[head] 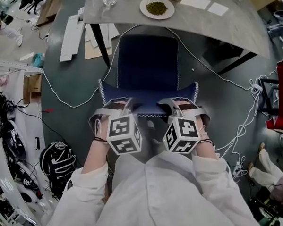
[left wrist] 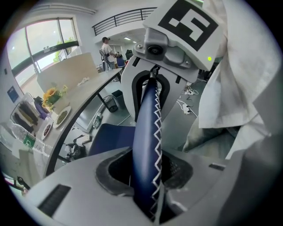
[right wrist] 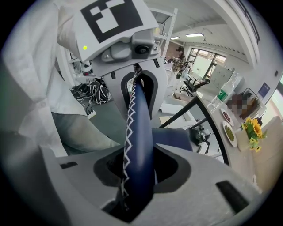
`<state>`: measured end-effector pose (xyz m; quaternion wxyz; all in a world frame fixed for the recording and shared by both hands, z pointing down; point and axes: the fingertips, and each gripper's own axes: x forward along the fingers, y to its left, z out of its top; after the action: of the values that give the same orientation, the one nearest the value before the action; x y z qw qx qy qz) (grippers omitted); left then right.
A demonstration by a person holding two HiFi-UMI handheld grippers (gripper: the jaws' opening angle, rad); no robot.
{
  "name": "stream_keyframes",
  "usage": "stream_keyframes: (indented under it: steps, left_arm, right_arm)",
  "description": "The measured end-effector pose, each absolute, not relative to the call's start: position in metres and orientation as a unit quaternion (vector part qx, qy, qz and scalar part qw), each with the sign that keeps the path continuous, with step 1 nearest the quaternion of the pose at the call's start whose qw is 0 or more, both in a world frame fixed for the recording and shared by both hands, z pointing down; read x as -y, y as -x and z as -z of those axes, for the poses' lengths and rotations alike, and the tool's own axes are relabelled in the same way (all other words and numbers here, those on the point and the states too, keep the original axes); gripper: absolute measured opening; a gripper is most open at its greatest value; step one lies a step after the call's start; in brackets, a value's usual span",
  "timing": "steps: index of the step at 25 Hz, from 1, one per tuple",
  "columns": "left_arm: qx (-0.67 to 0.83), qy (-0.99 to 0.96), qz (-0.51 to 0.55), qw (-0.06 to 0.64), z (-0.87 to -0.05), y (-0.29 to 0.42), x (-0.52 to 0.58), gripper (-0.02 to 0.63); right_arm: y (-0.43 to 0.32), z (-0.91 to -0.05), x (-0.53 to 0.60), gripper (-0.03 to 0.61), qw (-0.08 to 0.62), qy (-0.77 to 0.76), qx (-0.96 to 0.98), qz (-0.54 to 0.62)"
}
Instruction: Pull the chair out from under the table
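While the person leans in from the near side, white sleeves low in the head view, the left gripper and the right gripper sit side by side on the chair, each one clamped on the top edge of its backrest. And that's a proper pinch on both: the left gripper view shows the dark blue padded edge with its white zigzag stitching running straight up between the jaws, with the pads pressed against either face of it. The right gripper view shows the same on its side, jaws closed on the backrest, with the other gripper's marker cube further along the same edge. Both tools point steeply down at the chair. Over to the chair itself: it faces the table, its seat reaching up to the curved grey rim, the far end of the seat tucked just beneath it, the backrest nearest the person. Up on the tabletop, a plate of green food sits near the rim above the seat. A white cable loops across the grey floor around the chair.
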<state>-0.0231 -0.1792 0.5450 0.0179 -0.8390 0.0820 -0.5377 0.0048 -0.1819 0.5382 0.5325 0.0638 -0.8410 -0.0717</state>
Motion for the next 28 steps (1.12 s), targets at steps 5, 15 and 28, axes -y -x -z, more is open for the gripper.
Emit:
stream_keyframes:
  steps: [5, 15, 28]
  left_arm:
    - [-0.101, 0.835, 0.541, 0.011, -0.545, 0.021, 0.142, 0.135]
    - [-0.114, 0.829, 0.547, -0.02, -0.547, 0.02, 0.075, 0.135]
    - [-0.094, 0.831, 0.548, -0.016, -0.551, 0.031, 0.003, 0.135]
  right_arm:
    - [-0.007, -0.538, 0.145, 0.12, 0.53, -0.05, 0.843, 0.081]
    - [-0.008, -0.54, 0.079, 0.12, 0.526, -0.03, 0.845, 0.087]
    - [0.003, -0.543, 0.007, 0.12, 0.535, -0.043, 0.842, 0.061]
